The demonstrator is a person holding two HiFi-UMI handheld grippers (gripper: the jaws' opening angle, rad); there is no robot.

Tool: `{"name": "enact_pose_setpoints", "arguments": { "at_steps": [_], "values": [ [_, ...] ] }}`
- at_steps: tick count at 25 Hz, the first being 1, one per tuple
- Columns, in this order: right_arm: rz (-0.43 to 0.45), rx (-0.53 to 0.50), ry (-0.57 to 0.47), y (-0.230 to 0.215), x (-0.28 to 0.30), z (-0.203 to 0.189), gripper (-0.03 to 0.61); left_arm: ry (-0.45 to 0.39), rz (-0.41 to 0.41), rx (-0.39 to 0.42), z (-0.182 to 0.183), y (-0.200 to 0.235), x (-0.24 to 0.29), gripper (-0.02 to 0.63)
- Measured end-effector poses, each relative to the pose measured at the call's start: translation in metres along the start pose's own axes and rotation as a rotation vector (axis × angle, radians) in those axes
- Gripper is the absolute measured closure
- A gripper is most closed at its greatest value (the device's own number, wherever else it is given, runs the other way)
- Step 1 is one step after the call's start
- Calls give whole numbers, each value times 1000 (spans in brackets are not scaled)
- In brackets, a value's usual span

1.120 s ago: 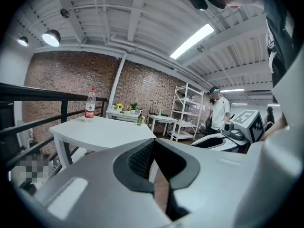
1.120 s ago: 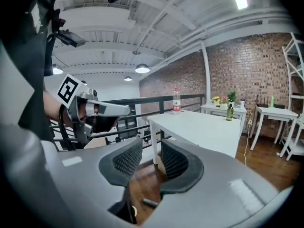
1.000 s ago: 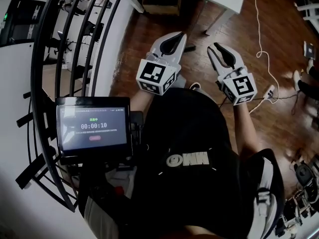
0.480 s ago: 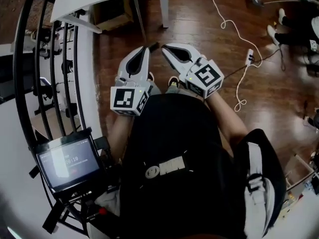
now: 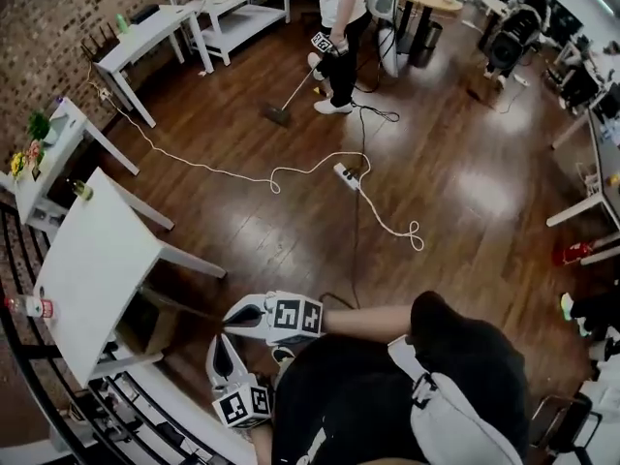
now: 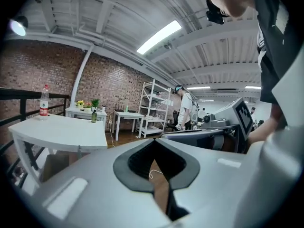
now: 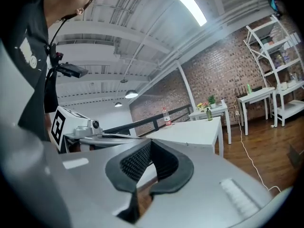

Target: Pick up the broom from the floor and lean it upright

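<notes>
Only broom in sight, far across the room: head on the wooden floor, handle slanting up to a marker-cube gripper held by another person. Cannot tell whether that is the one to fetch; none lying flat anywhere in the head view.

Step in hand, by judgement: searching and approaching, nothing picked up yet. Best done by scanning the floor first, stepping over the white cable and power strip, then spreading one tool's jaws before reaching low for the handle near mid-length.

Left gripper and right gripper both pinched closed, empty, held close to the body beside the white table.

Hidden: floor under the table and behind the wearer's torso. Far broom small; type of head unclear.
</notes>
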State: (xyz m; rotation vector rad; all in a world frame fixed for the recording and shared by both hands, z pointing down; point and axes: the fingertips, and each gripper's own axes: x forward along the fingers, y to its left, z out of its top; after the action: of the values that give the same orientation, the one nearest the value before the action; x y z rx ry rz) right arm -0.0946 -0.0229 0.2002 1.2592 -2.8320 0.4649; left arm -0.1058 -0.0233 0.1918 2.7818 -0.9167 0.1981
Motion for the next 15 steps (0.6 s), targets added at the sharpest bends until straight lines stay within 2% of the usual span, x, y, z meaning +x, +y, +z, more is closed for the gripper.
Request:
{"name": "enact_pose_setpoints", "arguments": {
  "at_steps": [10, 15],
  "values": [
    [-112, -50, -45, -17, -29, 11, 575, -11, -119, 18, 9, -27, 29, 594],
    [-147, -46, -61, -25, -25, 11, 575, -6, -145, 20, 6, -22, 34, 594]
  ]
}}
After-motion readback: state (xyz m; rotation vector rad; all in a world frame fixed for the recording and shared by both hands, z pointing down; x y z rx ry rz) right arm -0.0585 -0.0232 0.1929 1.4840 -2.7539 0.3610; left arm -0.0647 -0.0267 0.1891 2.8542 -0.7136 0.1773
